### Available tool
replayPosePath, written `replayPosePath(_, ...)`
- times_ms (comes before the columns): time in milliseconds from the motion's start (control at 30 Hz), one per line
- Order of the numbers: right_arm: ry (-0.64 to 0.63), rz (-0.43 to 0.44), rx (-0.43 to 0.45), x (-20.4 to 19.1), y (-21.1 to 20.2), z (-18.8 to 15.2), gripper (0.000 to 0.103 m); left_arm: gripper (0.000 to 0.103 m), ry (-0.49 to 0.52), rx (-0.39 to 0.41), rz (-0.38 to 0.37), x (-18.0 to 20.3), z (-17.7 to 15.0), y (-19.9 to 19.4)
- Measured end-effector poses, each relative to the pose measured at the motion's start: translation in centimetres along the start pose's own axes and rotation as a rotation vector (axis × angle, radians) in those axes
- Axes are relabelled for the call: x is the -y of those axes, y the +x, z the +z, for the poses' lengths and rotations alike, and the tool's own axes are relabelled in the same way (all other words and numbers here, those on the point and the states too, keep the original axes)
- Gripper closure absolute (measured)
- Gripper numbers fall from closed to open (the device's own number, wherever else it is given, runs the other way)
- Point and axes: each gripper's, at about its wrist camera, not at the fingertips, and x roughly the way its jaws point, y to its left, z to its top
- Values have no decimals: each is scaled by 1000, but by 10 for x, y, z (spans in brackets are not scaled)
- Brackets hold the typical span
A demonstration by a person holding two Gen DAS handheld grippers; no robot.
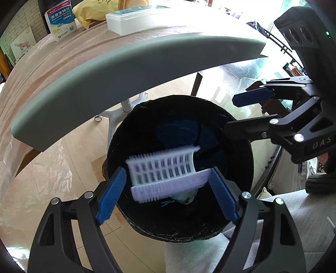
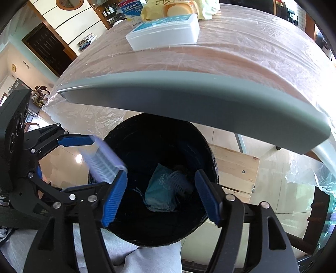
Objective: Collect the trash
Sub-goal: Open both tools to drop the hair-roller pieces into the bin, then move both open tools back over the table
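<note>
A black-lined trash bin (image 1: 235, 210) stands below the table edge, seen from above in both views (image 2: 130, 226). My left gripper (image 1: 168, 189) is wide open above the bin. A white slotted plastic piece (image 1: 163, 170), blurred, sits between its fingers over the bin mouth; it also shows in the right wrist view (image 2: 103, 163). I cannot tell whether it touches the pads. Inside the bin lie a teal wrapper (image 2: 159, 193) and a small white item (image 2: 178, 182). My right gripper (image 2: 160, 197) is open and empty over the bin, also seen in the left wrist view (image 1: 237, 113).
The table (image 2: 210, 94) has a grey edge and a plastic sheet on top. On it stand a white lidded box (image 2: 166, 31), a medicine box (image 1: 61, 21) and a yellow bag (image 1: 92, 10). A wooden stool (image 2: 235, 168) stands beside the bin.
</note>
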Motion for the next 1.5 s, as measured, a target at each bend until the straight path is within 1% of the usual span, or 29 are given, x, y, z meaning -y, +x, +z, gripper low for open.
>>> replayPosePath(33,0,0,3,0,-2,0,35,13,-4,3,-4,0,0,0)
replayPosePath(67,0,1,5,0,-4,-1,34,12,-14,6,-14,-1,0,-1)
replayPosePath(167,5,5,10,1,-7,-1,33,12,-35,3,-29,-4,0,-1)
replayPosePath(433,18,10,43,4,-24,1,33,12,-23,20,0,-1,0,-7)
replayPosePath(533,11,10,70,0,-40,3,33,12,-23,47,7,0,0,-20)
replayPosePath(633,-22,13,115,-9,-63,4,32,12,-20,104,16,1,1,-45)
replayPosePath(700,-59,-11,189,-18,-84,6,20,12,-26,156,17,0,3,-67)
replayPosePath(733,-72,-32,231,-21,-94,8,17,12,-30,179,20,-1,6,-76)
replayPosePath(800,-95,-77,337,-27,-115,14,6,12,-52,254,51,-9,13,-102)
replayPosePath(833,-99,-93,390,-29,-125,18,4,12,-63,278,64,-13,17,-110)
replayPosePath(933,-95,-123,524,-33,-143,28,4,4,-138,392,137,-34,31,-141)
replayPosePath(1033,-84,-163,626,-35,-155,38,4,4,-225,518,200,-58,48,-171)
replayPosePath(1100,-78,-191,686,-40,-162,48,4,3,-275,600,216,-74,58,-190)
replayPosePath(1133,-74,-216,714,-42,-164,53,4,2,-286,629,221,-80,60,-196)
replayPosePath(1167,-75,-243,715,-43,-162,58,4,2,-299,675,235,-86,66,-202)
replayPosePath(1200,-76,-280,696,-46,-159,65,4,2,-304,685,245,-90,71,-202)
replayPosePath(1233,-75,-333,644,-48,-149,75,4,2,-311,655,253,-96,79,-197)
replayPosePath(1267,-73,-354,615,-50,-142,80,4,2,-317,615,252,-102,86,-190)
replayPosePath(1333,-57,-344,547,-48,-119,94,4,2,-310,563,222,-111,103,-173)
replayPosePath(1400,-27,-315,499,-46,-102,101,4,2,-302,523,233,-116,114,-159)
replayPosePath(1433,-7,-311,473,-44,-92,104,4,2,-295,494,229,-120,124,-148)
replayPosePath(1500,51,-276,418,-35,-70,114,4,2,-304,463,209,-126,136,-134)
